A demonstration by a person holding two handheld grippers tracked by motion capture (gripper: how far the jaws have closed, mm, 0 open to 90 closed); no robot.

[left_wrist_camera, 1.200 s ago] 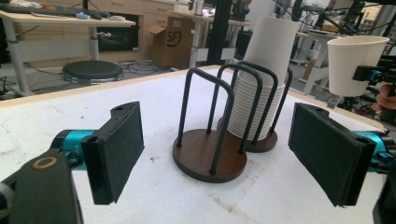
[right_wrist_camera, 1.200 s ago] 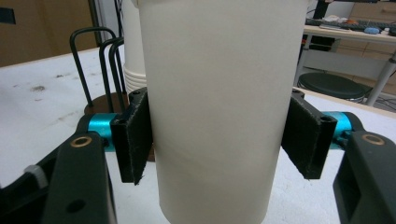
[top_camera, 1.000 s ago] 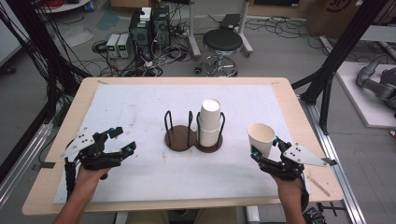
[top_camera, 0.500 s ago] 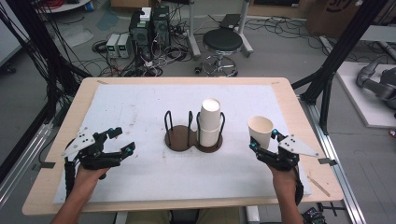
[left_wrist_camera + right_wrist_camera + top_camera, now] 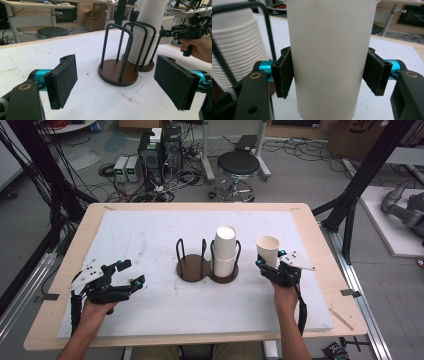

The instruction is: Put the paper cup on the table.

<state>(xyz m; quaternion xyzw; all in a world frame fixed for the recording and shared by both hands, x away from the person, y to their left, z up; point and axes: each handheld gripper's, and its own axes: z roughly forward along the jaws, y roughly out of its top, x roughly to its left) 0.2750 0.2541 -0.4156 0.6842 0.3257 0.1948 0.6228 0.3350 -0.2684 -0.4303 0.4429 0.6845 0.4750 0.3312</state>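
Observation:
A dark wire cup holder [image 5: 192, 269] with two round bays stands mid-table; its left bay is empty and its right bay holds a stack of white paper cups [image 5: 225, 251]. My right gripper [image 5: 270, 263] is shut on a single upright white paper cup [image 5: 267, 250], just right of the stack. In the right gripper view both pads [image 5: 284, 75] press the cup's [image 5: 329, 57] sides, with the stack [image 5: 234, 50] close at left. My left gripper [image 5: 131, 272] rests at the front left, open; its jaws have just drawn in slightly with nothing between them. It faces the holder [image 5: 117, 72].
A white mat [image 5: 150, 235] covers most of the wooden table [image 5: 320, 235]. Beyond the far edge stand a black stool [image 5: 238, 165], computer boxes and cables on the floor. Black frame posts [image 5: 350, 195] rise at the right. The right hand and its gripper [image 5: 190, 32] show past the stack.
My right gripper has carried the single cup leftward and slightly down, closer to the stack in the holder. The left hand has stayed in place.

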